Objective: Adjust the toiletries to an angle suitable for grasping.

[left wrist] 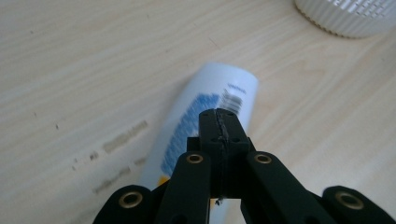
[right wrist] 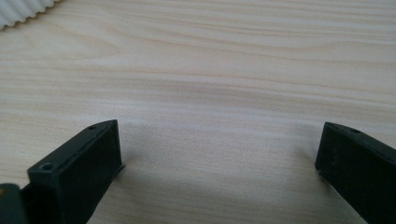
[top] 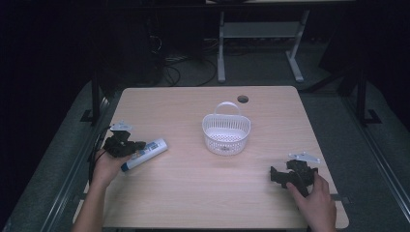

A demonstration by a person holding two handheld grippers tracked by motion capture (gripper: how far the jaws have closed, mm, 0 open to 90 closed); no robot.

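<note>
While the person's left forearm comes in from the bottom edge at the left side of the table (top: 193,193), the left hand (top: 104,166) grips the left gripper (top: 138,145) near the table's left edge and points it to the right, toward the middle of the table. In the left gripper view its 2 black jaws are pressed flat together, with nothing between them. The white tube (top: 145,153) with blue print lies on the wood just under and past these closed jaws, slanting away from the hand, with its flat end to the upper right. In the left gripper view the tube (left wrist: 205,112) passes below the joined jaw tips, so the tips are above its printed side; I cannot tell if they touch it. The tube is not held.

Further to the right, near the middle of the table, stands the white basket (top: 226,133) with its handle upright, well apart from the tube. Its ribbed wall (left wrist: 345,18) also shows at the top right corner of the left gripper view.

At the right side, the right hand (top: 316,195) rests low near the front right corner and holds the right gripper (top: 274,175), which points to the left across the table. In the right gripper view its 2 jaws stand wide apart over bare wood, and nothing is between them. A small part of the basket wall (right wrist: 21,11) is at the top left there.
</note>
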